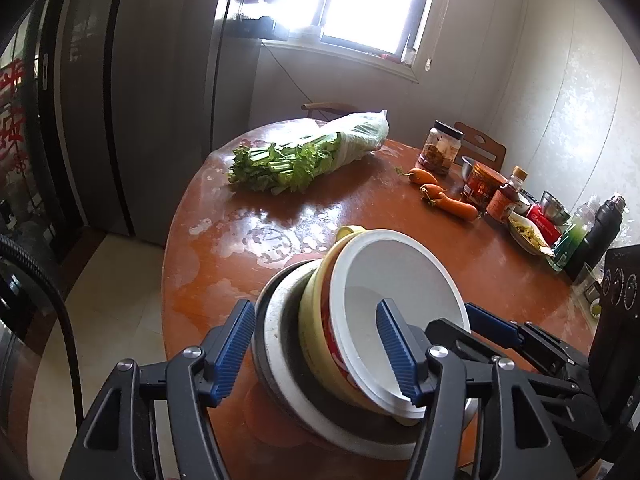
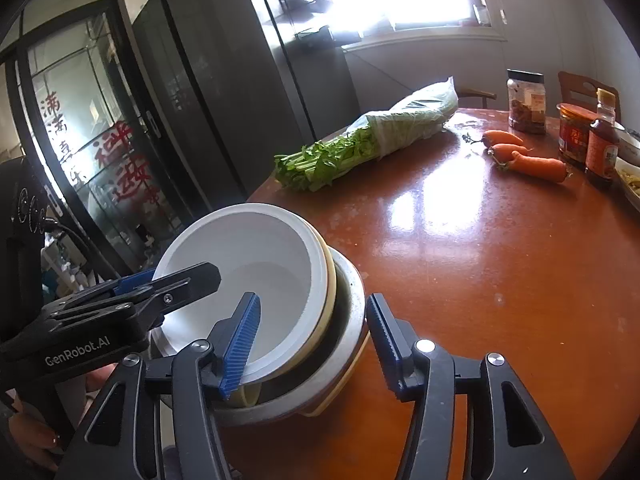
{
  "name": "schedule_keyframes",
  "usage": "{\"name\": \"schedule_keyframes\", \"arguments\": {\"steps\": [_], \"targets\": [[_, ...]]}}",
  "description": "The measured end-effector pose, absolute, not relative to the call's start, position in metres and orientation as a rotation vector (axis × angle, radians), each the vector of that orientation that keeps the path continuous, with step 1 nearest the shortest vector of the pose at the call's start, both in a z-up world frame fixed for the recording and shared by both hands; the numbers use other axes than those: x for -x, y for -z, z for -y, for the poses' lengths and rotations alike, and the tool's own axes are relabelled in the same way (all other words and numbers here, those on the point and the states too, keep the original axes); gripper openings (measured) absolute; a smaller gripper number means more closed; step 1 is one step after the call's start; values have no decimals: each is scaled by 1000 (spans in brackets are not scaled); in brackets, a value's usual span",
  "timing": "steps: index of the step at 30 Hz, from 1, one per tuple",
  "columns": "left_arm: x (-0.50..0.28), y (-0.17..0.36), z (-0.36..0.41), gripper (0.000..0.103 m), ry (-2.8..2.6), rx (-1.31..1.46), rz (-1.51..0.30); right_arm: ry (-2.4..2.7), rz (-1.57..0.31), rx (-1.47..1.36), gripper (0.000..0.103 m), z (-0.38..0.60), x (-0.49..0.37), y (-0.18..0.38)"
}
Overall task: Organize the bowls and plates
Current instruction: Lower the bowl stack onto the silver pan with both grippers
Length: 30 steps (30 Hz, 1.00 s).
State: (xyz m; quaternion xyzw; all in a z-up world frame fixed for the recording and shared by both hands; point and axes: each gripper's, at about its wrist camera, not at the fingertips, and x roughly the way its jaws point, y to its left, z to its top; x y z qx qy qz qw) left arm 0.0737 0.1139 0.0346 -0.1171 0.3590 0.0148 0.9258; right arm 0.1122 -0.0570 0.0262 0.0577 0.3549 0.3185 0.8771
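Right wrist, bowl stack (image 2: 256,280) near table (image 2: 480,260) edge

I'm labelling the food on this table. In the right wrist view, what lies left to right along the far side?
Bagged greens → carrots → red-lidded sauce jar → brown sauce bottle.

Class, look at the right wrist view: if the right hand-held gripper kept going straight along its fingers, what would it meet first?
Most likely the stack of bowls: the right hand-held gripper already straddles its near rim, one finger inside the white bowl. Beyond that lies bare table; depth is uncertain.
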Motion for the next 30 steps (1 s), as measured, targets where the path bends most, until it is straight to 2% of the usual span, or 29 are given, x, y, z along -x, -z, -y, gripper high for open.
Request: {"name": "schedule_keyframes", "arguments": {"steps": [3,9,30], "targets": [[-72,-36,-116,67,-48,242,-736,-663,-738,-135,66,60,-112,-28],[-69,-36,-123,71,-77,257,-739,-651,-737,-158,74,67,-113,-31],[-83,-11,-128,76,-31,292,-845,-679,-846,-159,75,52,-118,-15]]}}
